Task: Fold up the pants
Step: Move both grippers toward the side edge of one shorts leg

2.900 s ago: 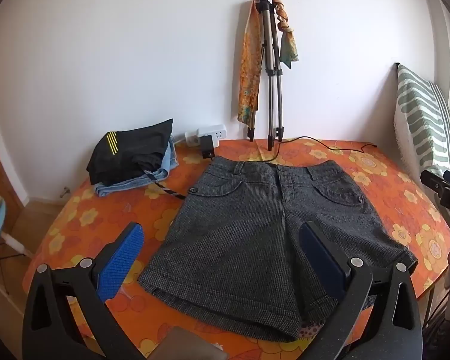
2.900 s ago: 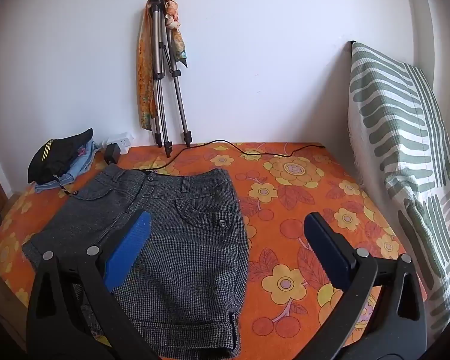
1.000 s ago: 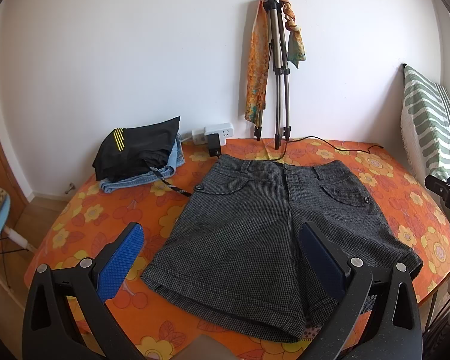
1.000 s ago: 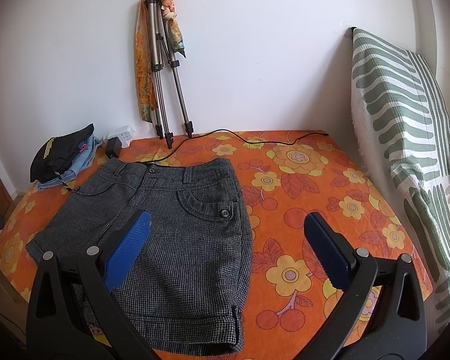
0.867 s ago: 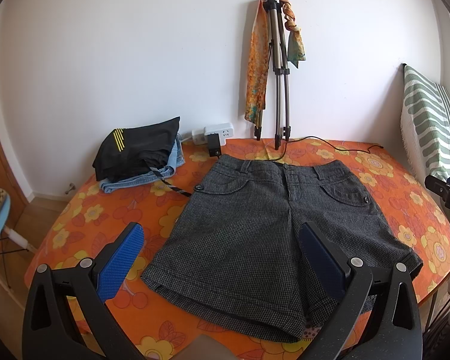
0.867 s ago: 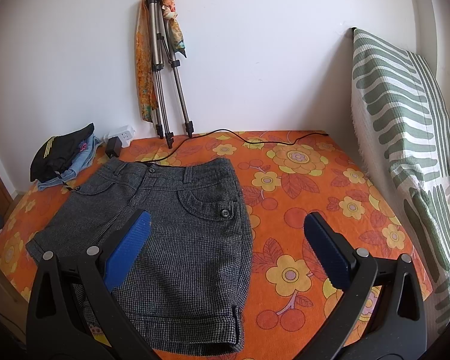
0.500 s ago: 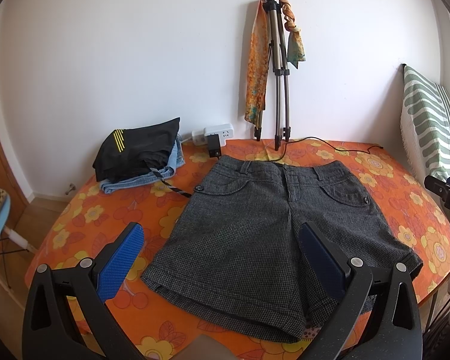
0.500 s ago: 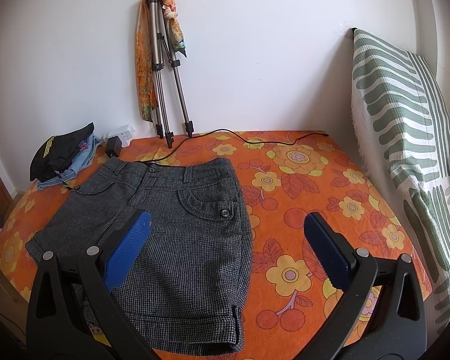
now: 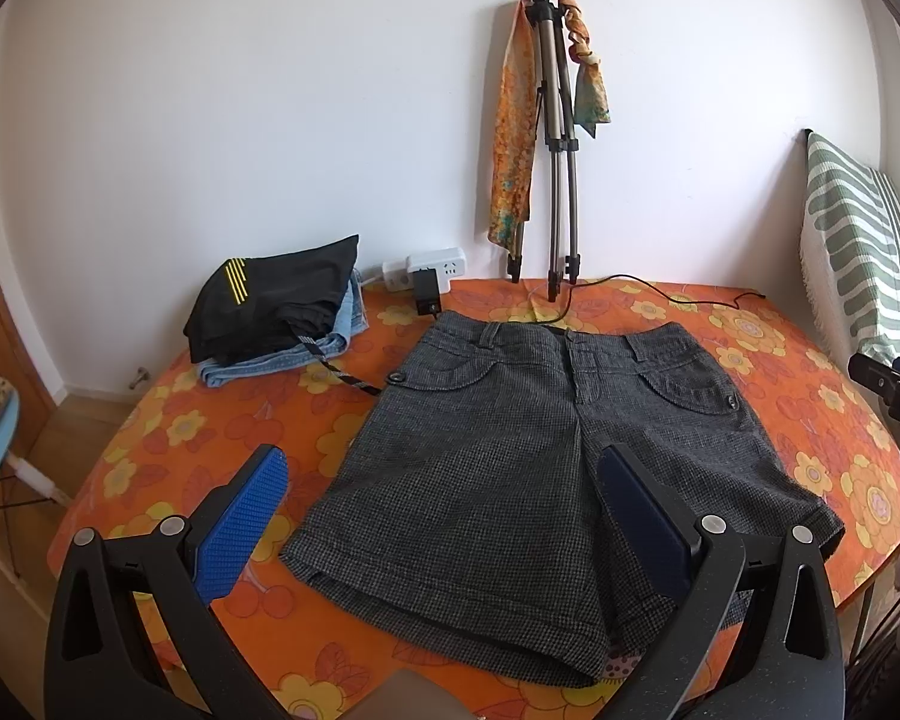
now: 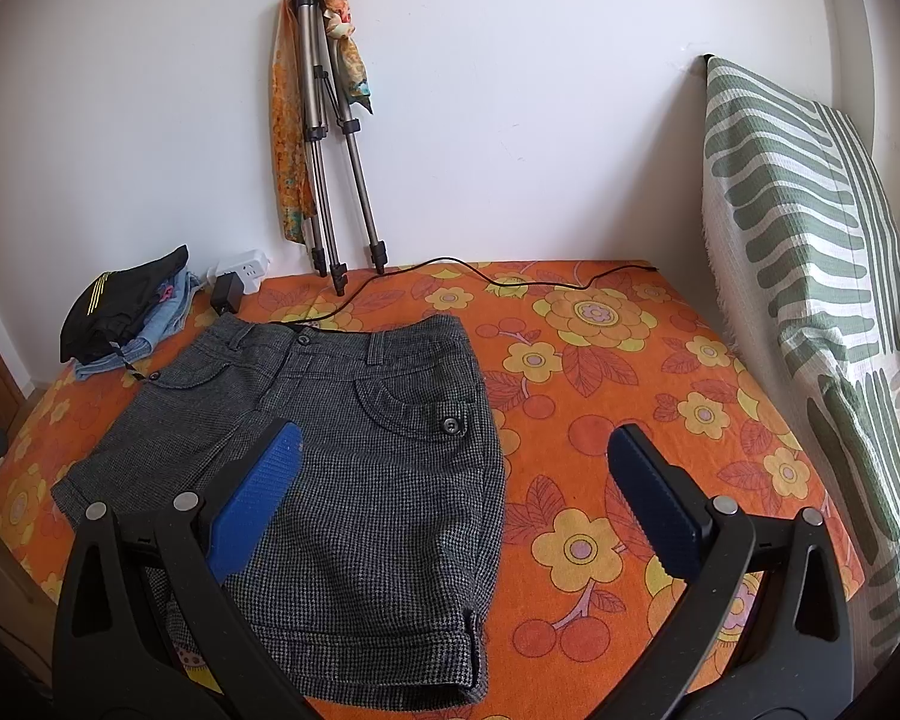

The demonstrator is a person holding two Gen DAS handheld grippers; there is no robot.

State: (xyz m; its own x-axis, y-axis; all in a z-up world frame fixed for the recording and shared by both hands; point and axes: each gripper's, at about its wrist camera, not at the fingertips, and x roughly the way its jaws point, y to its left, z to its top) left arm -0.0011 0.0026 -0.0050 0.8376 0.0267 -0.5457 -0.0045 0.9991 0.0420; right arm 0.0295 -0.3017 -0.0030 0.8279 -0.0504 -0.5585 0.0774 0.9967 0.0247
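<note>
1. In the left wrist view, we see the shorts (image 9: 546, 444) lying flat on the orange flowered tabletop (image 9: 222, 432), waistband toward the far wall and both leg hems toward us. Our left gripper (image 9: 444, 516) hovers above the near hems, blue pads spread wide, holding and touching nothing. The left leg's outer edge lies just ahead between the fingers, so we judge this gripper better placed for that side.

2. In the right wrist view, the shorts (image 10: 342, 456) lie ahead and to the left, their long axis running from us toward the wall. Our right gripper (image 10: 456, 492) is spread wide and empty too, straddling the right leg's outer seam, with one pad over cloth and the other over bare tabletop (image 10: 618, 396). We judge the right hem corner its nearest hold.
</note>
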